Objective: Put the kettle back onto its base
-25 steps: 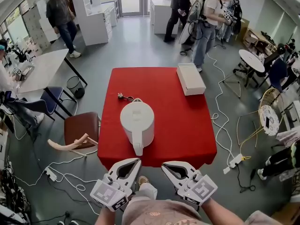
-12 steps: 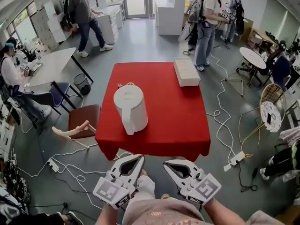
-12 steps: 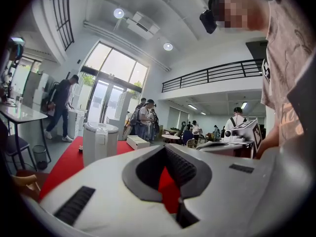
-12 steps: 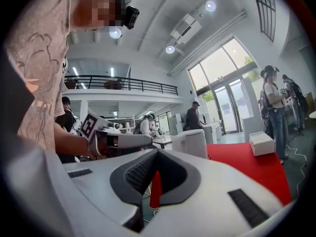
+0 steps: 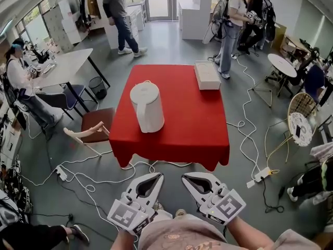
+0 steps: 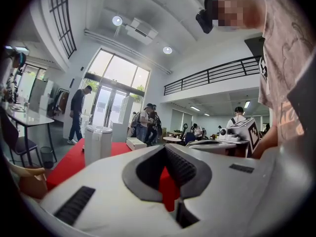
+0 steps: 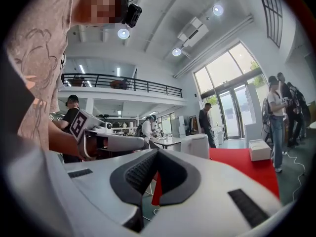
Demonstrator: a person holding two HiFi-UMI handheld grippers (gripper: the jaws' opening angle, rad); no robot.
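Okay, both claws are closed with nothing in them: the left gripper (image 5: 155, 177) and right gripper (image 5: 187, 178) have their jaw tips together, and each gripper view shows only red cloth through the gap behind the tips. They are held low by the body, well apart from the red table (image 5: 192, 124). The kettle (image 5: 147, 107) stands upright on the table's left half, near the middle, with the white box (image 5: 207, 75) at the far right corner. The base can't be made out, as the kettle body covers whatever is under it, so it probably sits on it already, though I can't confirm that. If it does need seating, step in close first and watch the cables (image 5: 104, 173) on the floor by the table's near edge. Open one claw wide, take the handle rather than the smooth body, and keep the kettle vertical. Lower it straight down, centred over the base, and let go only when it sits flat without rocking. The handle's side isn't readable from here, so check it before reaching.
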